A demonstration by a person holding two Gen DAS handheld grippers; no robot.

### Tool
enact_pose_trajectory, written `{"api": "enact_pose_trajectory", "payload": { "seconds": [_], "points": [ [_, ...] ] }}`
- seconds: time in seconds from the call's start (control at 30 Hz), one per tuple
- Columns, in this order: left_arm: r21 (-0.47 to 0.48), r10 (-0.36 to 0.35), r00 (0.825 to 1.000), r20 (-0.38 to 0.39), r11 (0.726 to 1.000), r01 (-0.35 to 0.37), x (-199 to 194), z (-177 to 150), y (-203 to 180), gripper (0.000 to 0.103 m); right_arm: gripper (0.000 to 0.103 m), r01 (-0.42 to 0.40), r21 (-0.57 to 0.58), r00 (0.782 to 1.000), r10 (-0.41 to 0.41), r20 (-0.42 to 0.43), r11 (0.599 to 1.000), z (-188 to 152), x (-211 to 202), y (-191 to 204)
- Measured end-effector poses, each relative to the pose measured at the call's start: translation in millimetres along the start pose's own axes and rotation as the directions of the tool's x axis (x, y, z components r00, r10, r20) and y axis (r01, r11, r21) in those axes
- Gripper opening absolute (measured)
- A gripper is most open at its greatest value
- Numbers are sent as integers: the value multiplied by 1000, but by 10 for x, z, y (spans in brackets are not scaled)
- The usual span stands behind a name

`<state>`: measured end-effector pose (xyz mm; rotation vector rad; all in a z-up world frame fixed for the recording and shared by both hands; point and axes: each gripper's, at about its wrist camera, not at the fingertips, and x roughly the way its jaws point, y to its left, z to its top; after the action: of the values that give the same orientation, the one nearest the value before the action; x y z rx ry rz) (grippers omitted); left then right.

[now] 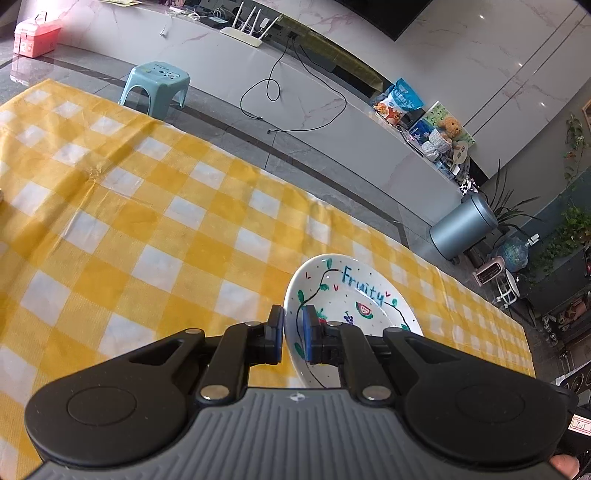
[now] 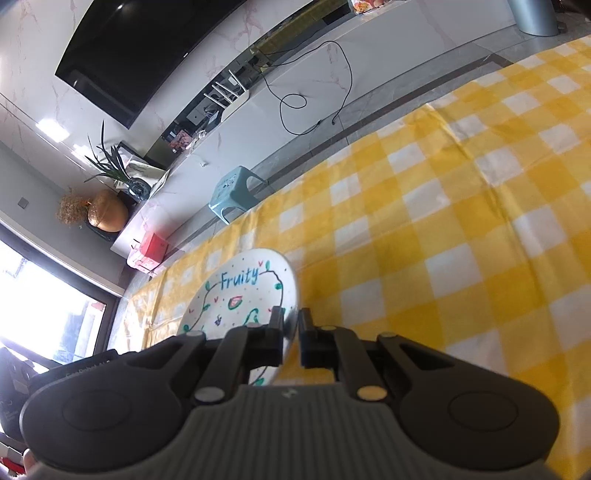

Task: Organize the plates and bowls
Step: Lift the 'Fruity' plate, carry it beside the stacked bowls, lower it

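Note:
A white plate (image 1: pixel 354 295) painted with "Fruity", vines and fruit sits in my left gripper (image 1: pixel 293 339), whose blue pads are shut on its left rim, one finger inside and one outside. In the right wrist view a plate (image 2: pixel 240 291) with the same painting is held by my right gripper (image 2: pixel 291 339), shut on its right rim. I cannot tell whether both views show one plate or two. Each plate is tilted over the yellow-and-white checked tablecloth (image 1: pixel 147 221). No bowls are in view.
The checked cloth (image 2: pixel 461 240) covers the table. Beyond the far edge are grey floor, a pale green stool (image 1: pixel 157 86), a low marble TV bench with a router (image 1: pixel 242 35), a grey bin (image 1: pixel 461 229) and plants.

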<state>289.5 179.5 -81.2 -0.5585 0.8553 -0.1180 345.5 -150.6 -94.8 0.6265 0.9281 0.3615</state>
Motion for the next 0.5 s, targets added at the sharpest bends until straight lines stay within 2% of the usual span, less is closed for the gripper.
{"api": "enact_pose_trajectory", "payload": {
  "seconds": [0.23, 0.5],
  "points": [
    [23, -7, 1000, -8, 1000, 7, -385, -168, -332, 11, 5, -21, 33, 999, 21, 25, 999, -139, -541, -53],
    [33, 7, 999, -40, 999, -5, -777, -647, -859, 11, 6, -7, 88, 999, 4, 38, 996, -474, -1302, -298]
  ]
}}
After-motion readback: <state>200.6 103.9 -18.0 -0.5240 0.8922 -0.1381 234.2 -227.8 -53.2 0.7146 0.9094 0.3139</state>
